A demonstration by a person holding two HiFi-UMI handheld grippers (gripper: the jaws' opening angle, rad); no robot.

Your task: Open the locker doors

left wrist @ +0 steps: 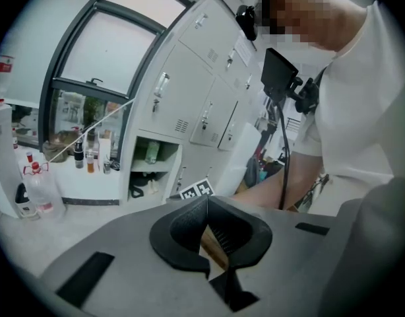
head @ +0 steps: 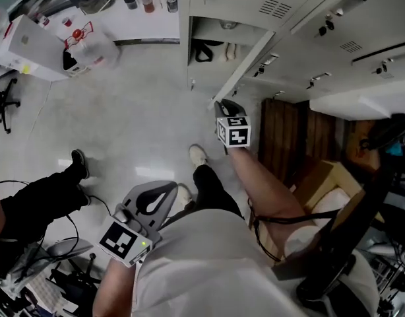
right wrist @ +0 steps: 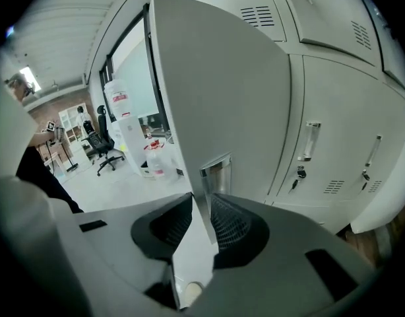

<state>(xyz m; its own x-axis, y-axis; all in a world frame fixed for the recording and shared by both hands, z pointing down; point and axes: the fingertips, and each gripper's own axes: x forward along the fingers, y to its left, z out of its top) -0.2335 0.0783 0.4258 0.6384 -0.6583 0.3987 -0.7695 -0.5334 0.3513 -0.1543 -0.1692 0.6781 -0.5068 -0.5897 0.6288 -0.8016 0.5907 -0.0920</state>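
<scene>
Both jaws of our right gripper (right wrist: 201, 210) pinch the free edge of the locker door (right wrist: 216, 91), its long axis upright, swung out from the lockers (right wrist: 334, 111) with that edge toward us, while our left gripper (left wrist: 207, 202) keeps its jaws together.

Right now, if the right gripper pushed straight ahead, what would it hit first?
The open locker door. Its edge already stands between the jaws of the right gripper, which look closed on it.
</scene>
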